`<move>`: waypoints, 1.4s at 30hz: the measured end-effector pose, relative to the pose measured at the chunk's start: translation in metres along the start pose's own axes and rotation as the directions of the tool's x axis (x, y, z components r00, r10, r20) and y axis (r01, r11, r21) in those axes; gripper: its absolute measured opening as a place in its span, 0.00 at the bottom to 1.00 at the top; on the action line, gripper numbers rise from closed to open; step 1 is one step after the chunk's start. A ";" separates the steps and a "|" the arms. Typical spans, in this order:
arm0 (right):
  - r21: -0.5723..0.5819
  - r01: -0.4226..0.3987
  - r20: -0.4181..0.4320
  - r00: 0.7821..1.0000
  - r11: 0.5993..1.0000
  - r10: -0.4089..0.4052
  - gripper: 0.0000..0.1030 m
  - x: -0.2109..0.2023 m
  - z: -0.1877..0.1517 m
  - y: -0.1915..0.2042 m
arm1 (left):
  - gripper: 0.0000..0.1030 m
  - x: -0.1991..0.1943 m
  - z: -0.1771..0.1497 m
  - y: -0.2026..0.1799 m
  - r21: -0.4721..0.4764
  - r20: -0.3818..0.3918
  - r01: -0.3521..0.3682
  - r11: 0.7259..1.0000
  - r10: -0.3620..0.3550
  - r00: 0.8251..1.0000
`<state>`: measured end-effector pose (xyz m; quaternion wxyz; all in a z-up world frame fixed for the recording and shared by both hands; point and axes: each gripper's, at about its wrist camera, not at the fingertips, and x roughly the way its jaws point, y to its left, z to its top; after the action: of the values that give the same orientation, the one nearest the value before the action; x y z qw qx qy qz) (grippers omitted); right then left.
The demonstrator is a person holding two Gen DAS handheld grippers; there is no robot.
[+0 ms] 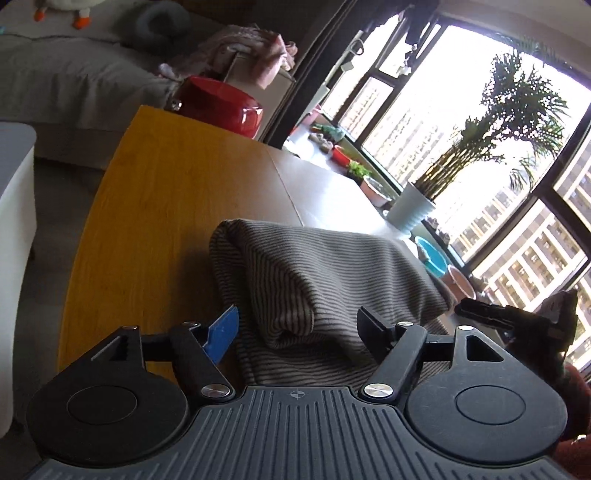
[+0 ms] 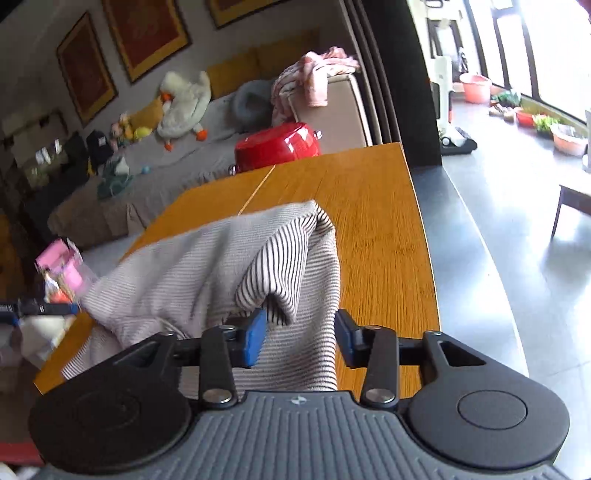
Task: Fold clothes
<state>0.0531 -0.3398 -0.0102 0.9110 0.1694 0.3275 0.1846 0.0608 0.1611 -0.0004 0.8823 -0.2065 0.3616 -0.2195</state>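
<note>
A bright living room with a wooden table by tall windows.

The orange-brown wooden table (image 2: 369,229) fills mid-frame. At upper left a grey sofa (image 2: 207,155) holds a white plush goose (image 2: 184,103), under gold-framed pictures (image 2: 147,33) on the wall. A red pot (image 2: 277,146) sits beyond the table's far edge. At upper right, dark-framed windows (image 1: 461,122) pour daylight over a potted palm (image 1: 413,210) and a glossy grey floor (image 2: 517,206).
</note>
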 end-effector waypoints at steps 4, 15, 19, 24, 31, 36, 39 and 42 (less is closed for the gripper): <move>0.203 -0.102 0.002 0.995 0.974 0.104 0.58 0.025 0.005 -0.013 | 0.84 0.035 0.004 -0.004 -0.075 -0.060 0.018 0.997 -0.023 0.998; 0.125 -0.056 -0.057 0.996 0.991 0.063 0.39 0.119 0.023 0.025 | 0.37 0.108 0.043 0.000 -0.103 -0.080 -0.061 0.993 0.052 0.995; 0.073 -0.085 0.004 0.996 0.994 0.085 0.31 0.104 0.045 0.041 | 0.32 0.079 0.049 -0.023 -0.010 -0.029 0.020 1.000 -0.020 0.999; 0.057 -0.133 0.011 0.991 0.990 0.133 0.31 0.066 0.041 0.036 | 0.32 0.061 0.018 -0.039 0.023 -0.045 0.056 0.998 -0.055 0.997; 0.042 -0.059 -0.054 0.997 0.997 0.061 0.37 0.083 0.003 0.014 | 0.35 0.081 -0.012 -0.019 0.036 -0.084 -0.038 0.999 0.041 0.996; 0.014 -0.061 -0.037 0.997 0.998 0.062 0.40 0.087 0.002 0.013 | 0.37 0.089 -0.005 -0.015 0.075 -0.051 -0.080 0.994 0.084 0.995; -0.020 -0.046 -0.040 0.998 0.999 0.045 0.45 0.087 0.000 0.019 | 0.54 0.098 0.010 -0.014 0.125 0.011 -0.175 0.977 0.175 0.985; -0.053 -0.039 -0.067 0.997 0.998 0.036 0.51 0.086 -0.002 0.032 | 0.64 0.109 0.033 -0.011 0.107 0.049 -0.263 0.959 0.259 0.965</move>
<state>0.1066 -0.2733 -0.0440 0.9004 0.1444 0.3490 0.2160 0.1526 0.1007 -0.0326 0.9198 -0.1108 0.3574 -0.1178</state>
